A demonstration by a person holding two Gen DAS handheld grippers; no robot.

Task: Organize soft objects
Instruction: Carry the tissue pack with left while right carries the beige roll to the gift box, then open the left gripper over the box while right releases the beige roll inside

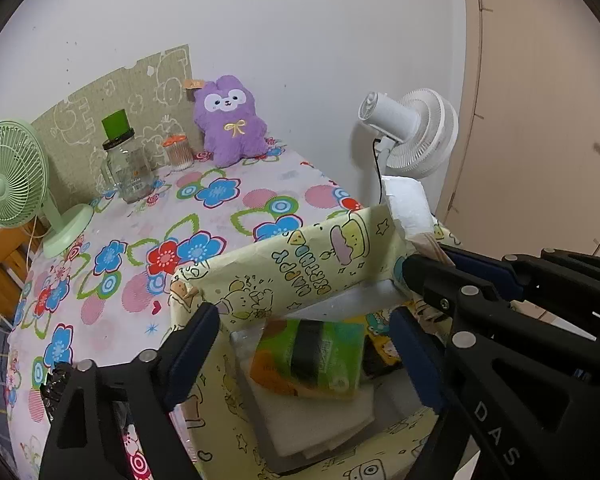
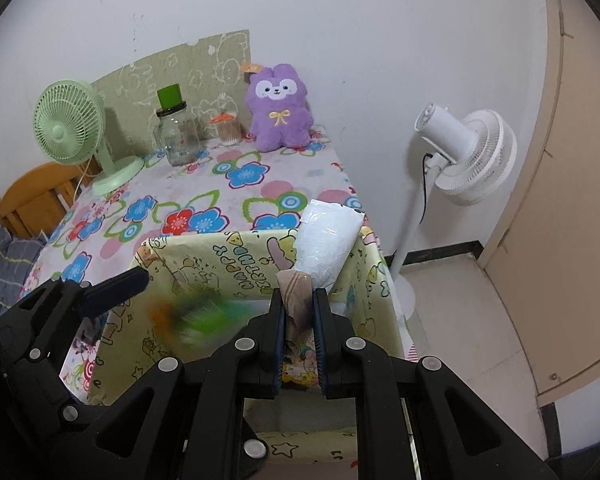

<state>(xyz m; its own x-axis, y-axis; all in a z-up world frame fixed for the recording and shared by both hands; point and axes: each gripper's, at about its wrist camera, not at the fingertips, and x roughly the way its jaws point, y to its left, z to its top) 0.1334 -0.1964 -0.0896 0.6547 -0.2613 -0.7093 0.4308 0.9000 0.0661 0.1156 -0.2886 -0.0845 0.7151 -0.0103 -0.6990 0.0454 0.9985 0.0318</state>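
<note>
Your left gripper (image 1: 304,344) stands wide open above the box (image 1: 204,280), nothing between its pads. The green pack (image 1: 312,356) has left them: from the left wrist it lies inside the box on white foam, while from the right wrist it is a green-orange blur (image 2: 196,316) over the opening, so it may not have settled.

Your right gripper (image 2: 299,320) is closed tight on the crumpled end of the white bag (image 2: 328,236), which stands up against the box's far wall.

Both things look light and yielding. The pack should squash a little and hold its shape; grip it across its flat faces. The bag is thin, glossy film, likely slippery, so the bunched neck you have is the surest hold. The plush (image 1: 230,120) sits well apart at the back of the worktop (image 1: 112,208); its body would give under the pads, so take it round the middle.
</note>
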